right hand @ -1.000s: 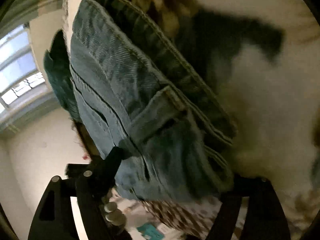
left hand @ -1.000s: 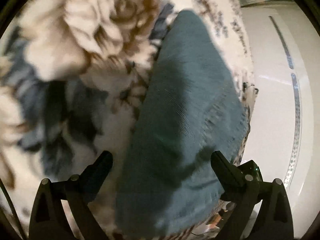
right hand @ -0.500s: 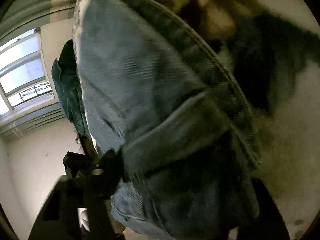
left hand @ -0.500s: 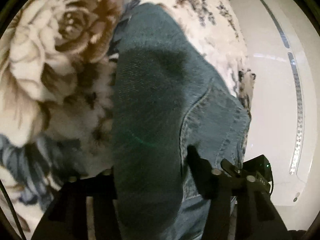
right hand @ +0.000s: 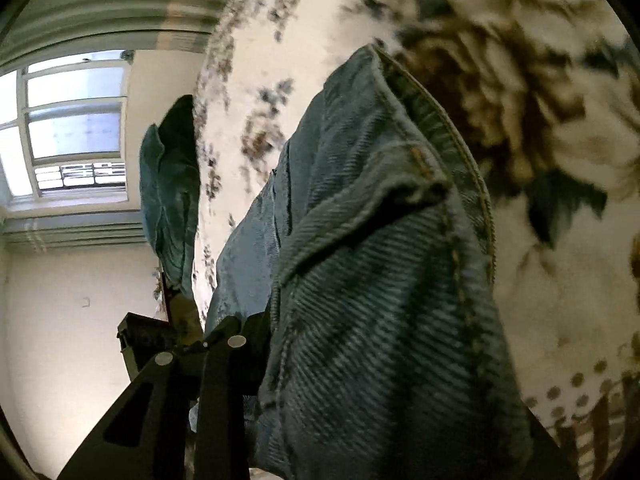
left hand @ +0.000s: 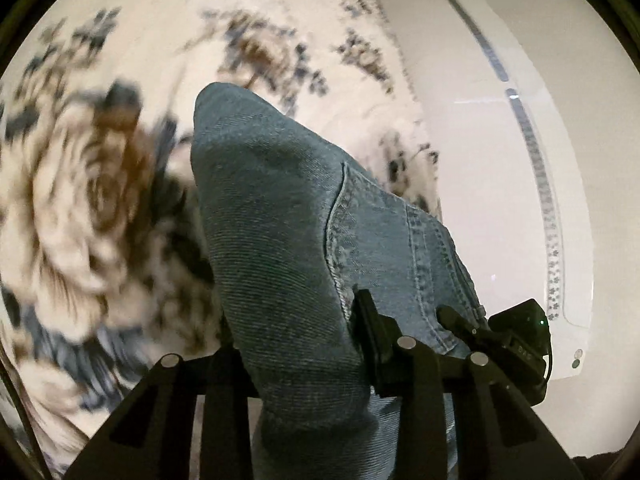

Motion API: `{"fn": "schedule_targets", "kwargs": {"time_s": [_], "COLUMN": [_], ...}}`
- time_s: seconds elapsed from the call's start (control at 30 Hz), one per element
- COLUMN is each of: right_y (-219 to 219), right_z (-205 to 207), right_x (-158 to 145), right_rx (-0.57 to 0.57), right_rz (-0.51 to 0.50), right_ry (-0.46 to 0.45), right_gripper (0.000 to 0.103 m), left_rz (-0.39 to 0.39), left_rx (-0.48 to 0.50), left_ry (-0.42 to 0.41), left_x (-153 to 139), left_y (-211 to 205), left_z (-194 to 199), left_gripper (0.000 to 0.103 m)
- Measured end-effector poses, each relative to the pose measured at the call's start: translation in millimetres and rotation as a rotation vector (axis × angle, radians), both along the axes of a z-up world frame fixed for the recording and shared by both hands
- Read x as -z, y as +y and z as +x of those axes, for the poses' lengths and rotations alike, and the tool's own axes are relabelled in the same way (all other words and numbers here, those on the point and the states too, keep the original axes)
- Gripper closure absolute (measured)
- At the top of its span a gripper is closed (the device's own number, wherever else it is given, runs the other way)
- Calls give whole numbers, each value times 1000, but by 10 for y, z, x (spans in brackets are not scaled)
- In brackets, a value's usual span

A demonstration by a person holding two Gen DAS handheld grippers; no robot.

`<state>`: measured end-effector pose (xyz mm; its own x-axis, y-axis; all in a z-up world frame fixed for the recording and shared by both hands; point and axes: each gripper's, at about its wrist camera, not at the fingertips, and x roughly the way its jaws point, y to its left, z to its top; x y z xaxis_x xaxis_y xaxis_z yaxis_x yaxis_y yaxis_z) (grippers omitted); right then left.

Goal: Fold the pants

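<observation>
Both claws are closing with the blue denim pants (left hand: 288, 248) bunched between their jaws, left gripper (left hand: 296, 344) and right gripper (right hand: 340, 360) alike; denim hangs above the floral fleece blanket (left hand: 80, 208); lift evenly, keeping the waistband taut.

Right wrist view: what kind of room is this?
Probably a bedroom. Jeans lie over a floral blanket that looks like bedding, with a window and plain wall behind.
</observation>
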<state>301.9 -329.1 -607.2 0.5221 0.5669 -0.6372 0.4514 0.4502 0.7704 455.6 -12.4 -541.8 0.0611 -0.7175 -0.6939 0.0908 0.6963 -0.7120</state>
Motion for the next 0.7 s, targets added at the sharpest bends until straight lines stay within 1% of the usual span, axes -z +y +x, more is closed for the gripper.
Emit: {"fn": "schedule_targets", "kwargs": {"time_s": [0.07, 0.13, 0.2, 0.23, 0.27, 0.4, 0.43, 0.47, 0.5, 0.53, 0.67, 0.7], "right_y": [20, -72, -105, -133, -154, -199, -221, -245, -258, -277, -351, -368], "right_z": [139, 139, 398, 544, 779, 1559, 1745, 2056, 2240, 2515, 3441, 3660], "right_x": [-254, -427, -547, -592, -641, -724, -724, -710, -692, -655, -371, -279], "right_rx": [14, 25, 28, 31, 28, 9, 4, -4, -7, -13, -26, -34], "right_rz": [-15, -12, -16, -16, -14, -13, -16, -16, -19, -20, -26, -35], "right_ry": [-27, -54, -92, -104, -127, -184, -194, -213, -221, -234, -249, -251], "right_gripper": [68, 68, 68, 68, 68, 68, 68, 68, 68, 68, 68, 68], "left_rz": [-8, -18, -22, -20, -20, -3, 3, 6, 13, 22, 37, 37], "left_rx": [7, 3, -4, -8, -12, -33, -36, -39, -43, -39, -24, -21], "left_ry": [-27, -51, -75, -89, -99, -144, -152, -159, -168, -174, -184, -184], "left_x": [-111, -211, -303, -337, -365, -425, -409, -381, -342, -284, 7, 77], "left_y": [-31, -64, -76, -90, -103, -177, -200, -198, -217, -242, -311, -307], "left_z": [193, 470, 760, 932, 1109, 1974, 2207, 2406, 2632, 2867, 3710, 3851], "left_gripper": [74, 74, 74, 74, 74, 74, 74, 74, 74, 74, 74, 74]}}
